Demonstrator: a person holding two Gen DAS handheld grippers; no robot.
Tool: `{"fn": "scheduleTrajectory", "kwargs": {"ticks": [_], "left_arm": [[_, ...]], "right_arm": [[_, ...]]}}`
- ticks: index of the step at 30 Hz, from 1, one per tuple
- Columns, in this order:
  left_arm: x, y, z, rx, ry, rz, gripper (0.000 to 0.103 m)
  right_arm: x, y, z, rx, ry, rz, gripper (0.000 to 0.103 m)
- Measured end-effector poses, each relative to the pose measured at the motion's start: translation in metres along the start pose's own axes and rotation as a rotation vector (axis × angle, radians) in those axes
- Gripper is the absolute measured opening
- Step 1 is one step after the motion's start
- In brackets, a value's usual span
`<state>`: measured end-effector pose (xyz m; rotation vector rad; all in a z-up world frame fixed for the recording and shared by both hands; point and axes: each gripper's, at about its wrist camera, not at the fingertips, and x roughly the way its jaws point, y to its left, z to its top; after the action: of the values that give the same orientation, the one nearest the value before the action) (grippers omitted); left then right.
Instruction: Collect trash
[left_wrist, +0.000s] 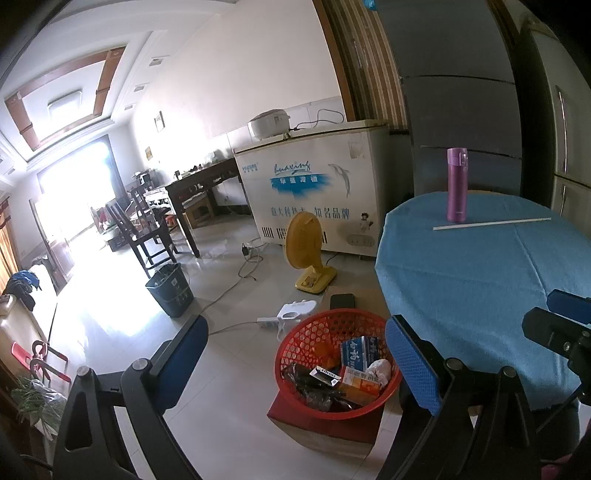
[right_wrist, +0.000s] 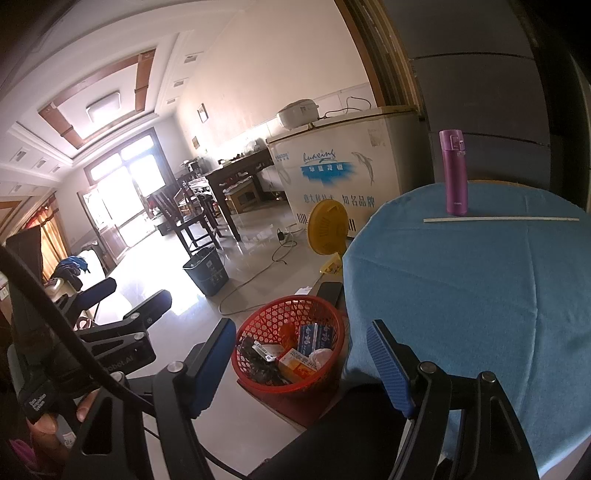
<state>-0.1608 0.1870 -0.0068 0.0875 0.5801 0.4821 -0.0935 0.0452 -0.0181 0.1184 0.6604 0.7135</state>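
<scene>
A bright tiled room with a white chest freezer (left_wrist: 314, 192) at twelve o'clock runs back to a glaring window at nine. On the floor sits a dark bin (left_wrist: 170, 290), then a yellow fan (left_wrist: 304, 251), then a red basket (left_wrist: 338, 363) at six o'clock, holding cartons, crumpled paper and dark wrappers. To its right a blue-clothed table (left_wrist: 480, 295) carries only a purple flask (left_wrist: 457, 184) and a white stick (left_wrist: 491, 223). That trash looks light and crushable; the basket's stiff rim seems the best hold. The left gripper (left_wrist: 299, 354) and right gripper (right_wrist: 303, 354) both stand spread, grasping nothing. Only the right view shows a hand (right_wrist: 48, 421) on the left tool.
</scene>
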Motion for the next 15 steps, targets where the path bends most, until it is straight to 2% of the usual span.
{"fn": "scheduleTrajectory", "kwargs": {"ticks": [15], "left_arm": [[0.0033, 0.0004, -0.0028, 0.0, 0.006, -0.002, 0.097]], "right_arm": [[0.0013, -0.0003, -0.0033, 0.0, 0.002, -0.002, 0.077]]}}
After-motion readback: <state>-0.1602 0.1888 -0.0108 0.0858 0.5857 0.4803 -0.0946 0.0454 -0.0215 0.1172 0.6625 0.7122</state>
